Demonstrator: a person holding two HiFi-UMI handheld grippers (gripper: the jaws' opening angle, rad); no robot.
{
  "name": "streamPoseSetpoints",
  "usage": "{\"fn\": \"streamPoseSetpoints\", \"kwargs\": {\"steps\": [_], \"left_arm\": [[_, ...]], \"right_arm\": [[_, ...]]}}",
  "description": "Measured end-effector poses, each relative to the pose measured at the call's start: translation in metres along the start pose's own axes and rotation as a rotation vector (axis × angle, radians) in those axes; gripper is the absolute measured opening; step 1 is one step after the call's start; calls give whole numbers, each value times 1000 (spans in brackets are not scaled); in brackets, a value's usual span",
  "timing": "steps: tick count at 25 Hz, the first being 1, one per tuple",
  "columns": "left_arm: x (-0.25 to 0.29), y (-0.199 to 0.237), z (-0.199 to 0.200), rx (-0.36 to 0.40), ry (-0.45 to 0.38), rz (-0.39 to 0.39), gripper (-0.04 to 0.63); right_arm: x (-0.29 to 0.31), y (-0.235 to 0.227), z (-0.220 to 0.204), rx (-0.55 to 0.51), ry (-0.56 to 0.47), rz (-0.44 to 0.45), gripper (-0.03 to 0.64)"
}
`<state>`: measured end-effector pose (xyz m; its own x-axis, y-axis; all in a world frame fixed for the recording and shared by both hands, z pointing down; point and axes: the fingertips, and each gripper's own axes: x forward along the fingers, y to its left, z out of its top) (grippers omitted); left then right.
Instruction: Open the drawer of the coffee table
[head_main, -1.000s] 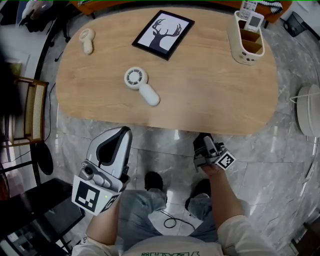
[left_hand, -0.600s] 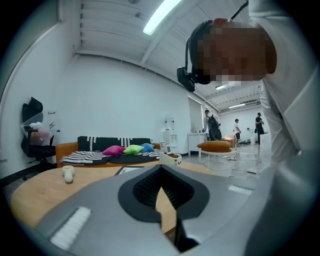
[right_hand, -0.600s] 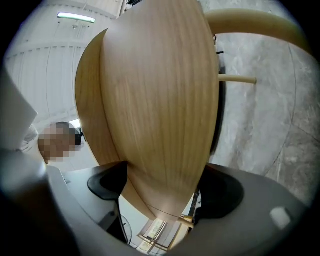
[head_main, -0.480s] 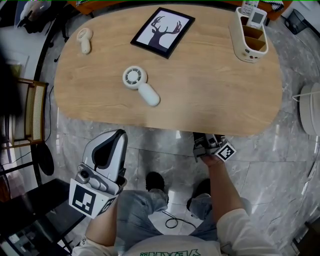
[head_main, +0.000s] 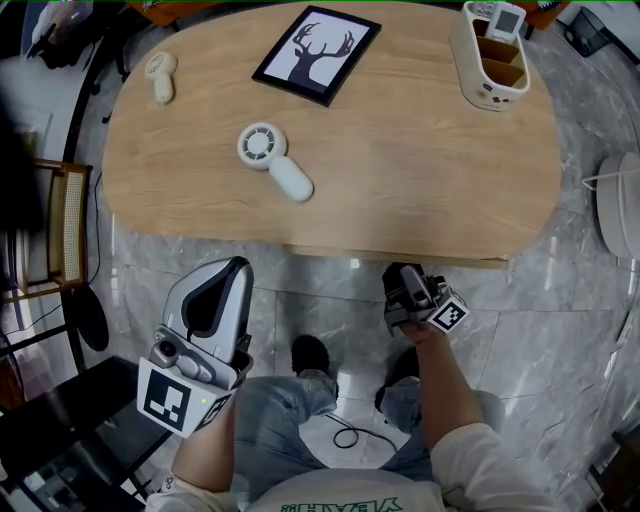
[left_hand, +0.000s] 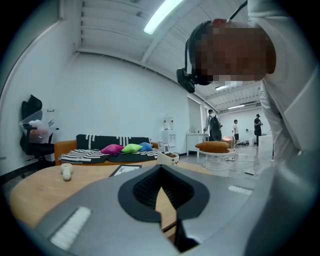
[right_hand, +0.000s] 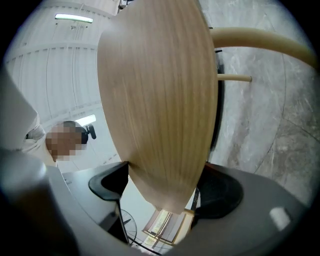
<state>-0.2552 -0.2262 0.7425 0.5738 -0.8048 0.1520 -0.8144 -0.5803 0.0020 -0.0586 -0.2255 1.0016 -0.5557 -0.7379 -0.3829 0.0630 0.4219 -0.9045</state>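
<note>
Right tool (head_main: 402, 275) lower centre-right, at the desk's (head_main: 400, 170) near edge. Its jaws have just been closing and now clamp either side of the drawer front (right_hand: 160, 110). Left tool (head_main: 238, 268) lower left, off the desk, tips together, nothing in it. Hand fan (head_main: 275, 165) on top.

Surface middle: bare wood of the surface (head_main: 410, 170) lies open between the handheld fan (head_main: 272, 160) and the organizer (head_main: 488, 62).
Far rim: picture frame (head_main: 315, 52) and small fan (head_main: 158, 76) block it.
Left end: chair (head_main: 62, 222) near, gap narrow.
Right end: white round object (head_main: 620, 210) near; floor (head_main: 545, 330) between is open.
Near rim: person's legs (head_main: 295, 410) and shoes (head_main: 310, 355) crowd the floor.
</note>
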Motion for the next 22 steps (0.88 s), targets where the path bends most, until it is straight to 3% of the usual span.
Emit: {"fn": "streamPoseSetpoints", "kwargs": {"steps": [13,22], "left_arm": [[-10,-33,9,-34,36,-67,-2],[-15,-36,13,-25,34,-74,-2]], "right_arm": [[-81,46,-62,68,92,-25,431],[-101,41,-76,92,153,-48,434]]}}
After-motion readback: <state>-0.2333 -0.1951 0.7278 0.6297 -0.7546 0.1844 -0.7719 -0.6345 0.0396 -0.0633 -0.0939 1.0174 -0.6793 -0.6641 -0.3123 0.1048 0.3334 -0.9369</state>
